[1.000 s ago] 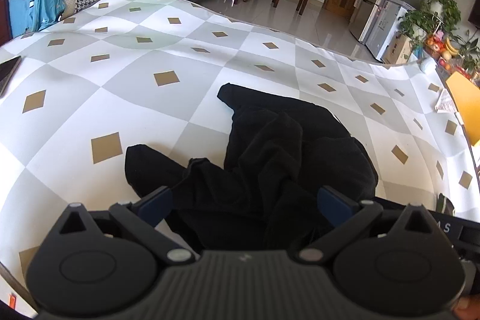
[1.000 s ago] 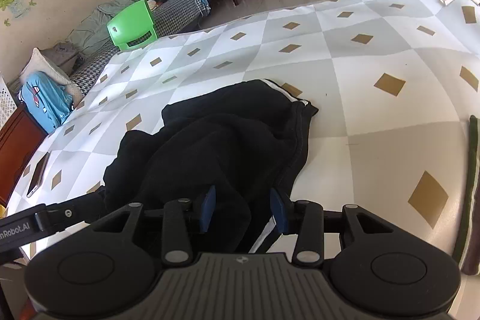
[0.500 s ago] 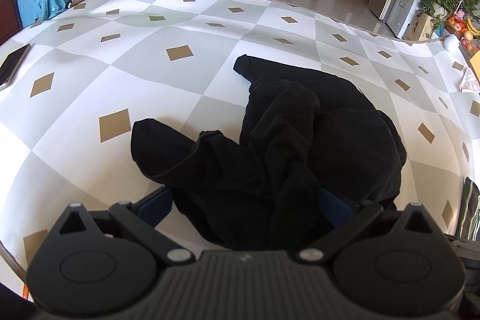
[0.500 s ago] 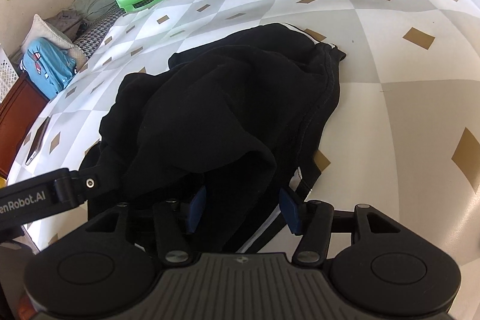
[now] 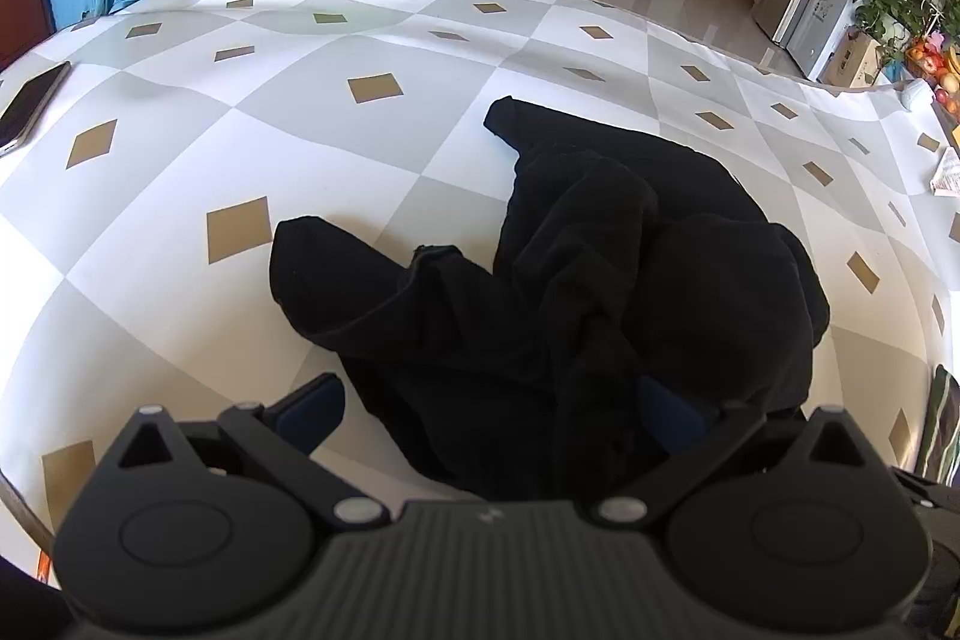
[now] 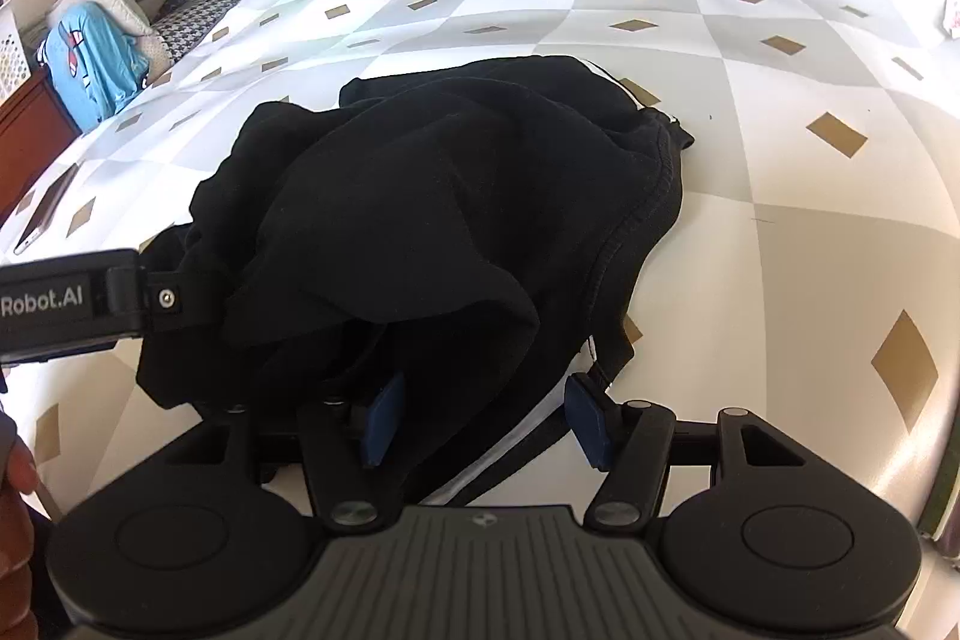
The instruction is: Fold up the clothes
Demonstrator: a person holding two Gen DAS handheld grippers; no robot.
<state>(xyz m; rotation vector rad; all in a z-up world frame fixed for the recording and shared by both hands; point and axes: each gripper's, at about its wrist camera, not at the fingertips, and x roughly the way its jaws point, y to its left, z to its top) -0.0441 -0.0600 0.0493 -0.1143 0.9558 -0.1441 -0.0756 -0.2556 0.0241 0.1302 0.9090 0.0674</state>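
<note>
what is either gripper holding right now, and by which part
Nothing is clearly held. The black garment lies crumpled, its near edge between the spread fingers of both the left gripper and the right gripper.

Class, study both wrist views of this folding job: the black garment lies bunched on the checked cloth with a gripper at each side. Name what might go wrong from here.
1. The black garment is crumpled in overlapping layers, so the right gripper, open with cloth between its pads, may pinch several layers and fold in the bunching.
2. The left gripper stands wide over a thick heap; its grip may miss the true edge.
3. Pulling the garment could drag the loose checked tablecloth and shift the phone near its edge.
</note>
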